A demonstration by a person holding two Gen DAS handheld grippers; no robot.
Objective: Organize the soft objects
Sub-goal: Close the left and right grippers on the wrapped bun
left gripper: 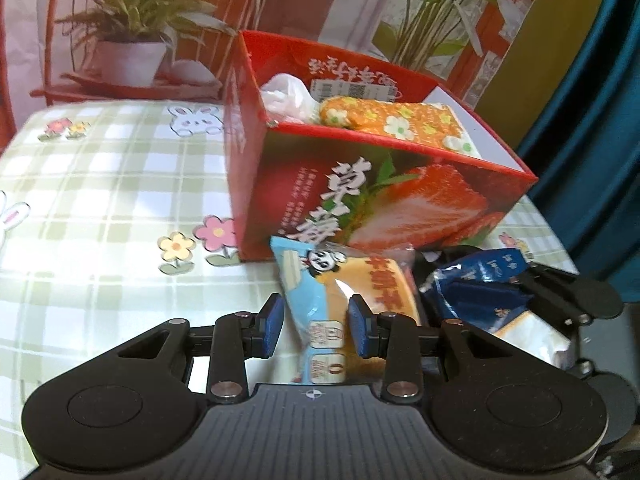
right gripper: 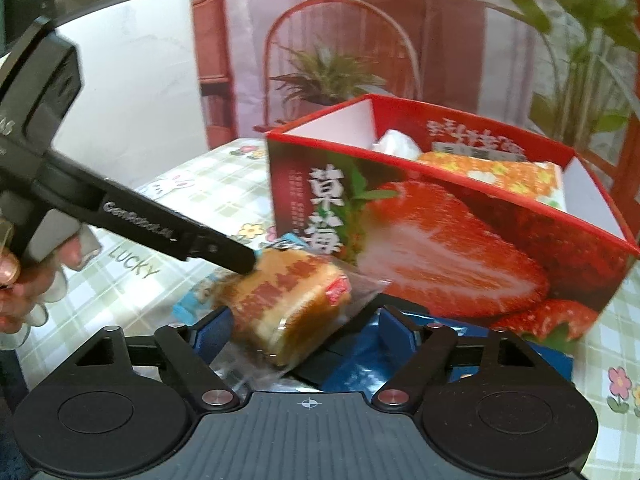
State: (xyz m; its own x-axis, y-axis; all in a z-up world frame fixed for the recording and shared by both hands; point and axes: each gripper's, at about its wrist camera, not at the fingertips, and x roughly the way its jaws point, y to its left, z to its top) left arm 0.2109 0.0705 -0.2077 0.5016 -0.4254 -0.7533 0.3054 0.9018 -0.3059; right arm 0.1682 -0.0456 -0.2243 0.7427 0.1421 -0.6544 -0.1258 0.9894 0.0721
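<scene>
Both packets lie just in front of the red strawberry box (left gripper: 384, 200), on the checked tablecloth (left gripper: 100, 184). The left gripper (left gripper: 316, 322) has its jaws narrowed on the light-blue end of the cake packet (left gripper: 332, 292), the blue pads pressing its wrapper. The right gripper (right gripper: 306, 330) stands wide around the dark blue packet (right gripper: 352, 356); its pads do not appear to press it yet, and the cake packet's clear tail overlaps its left pad.

To do this well — the cake is soft — the left should pinch wrapper rather than sponge, lift clear of the box's near wall, then lower in beside the orange flowered item (left gripper: 396, 120). The right should settle squarely before closing, so it catches only its own packet.

Writing: large white "草莓" on the box front, "LUCKY" on the tablecloth, "GenRobot.AI" along the left tool's arm (partly blurred). The packet's red characters are unreadable.
</scene>
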